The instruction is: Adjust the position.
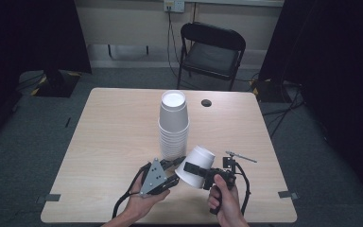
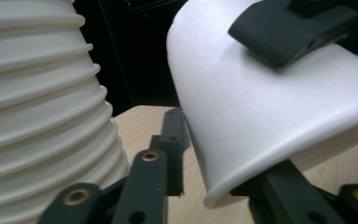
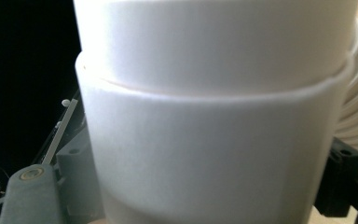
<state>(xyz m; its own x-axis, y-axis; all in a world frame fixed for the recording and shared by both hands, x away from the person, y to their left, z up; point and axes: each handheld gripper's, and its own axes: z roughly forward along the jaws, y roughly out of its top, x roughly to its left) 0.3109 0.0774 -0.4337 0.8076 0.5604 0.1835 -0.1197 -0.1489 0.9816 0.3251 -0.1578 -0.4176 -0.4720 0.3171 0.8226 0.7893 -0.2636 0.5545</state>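
Note:
A tall stack of upturned white cups stands mid-table; its ribbed rims show at the left of the left gripper view. My right gripper is shut on a tilted white cup just right of the stack, with its base pointing up and away. Close up, that cup looks like two nested cups, with a rim line across it. My left gripper is open, its jaws on either side of the held cup's rim. The right gripper's upper finger presses on the cup's wall.
The wooden table has a dark cable hole behind the stack. A thin metal rod sticks out near the right gripper. A black folding chair stands beyond the far edge. Tape marks sit at the table's front corners.

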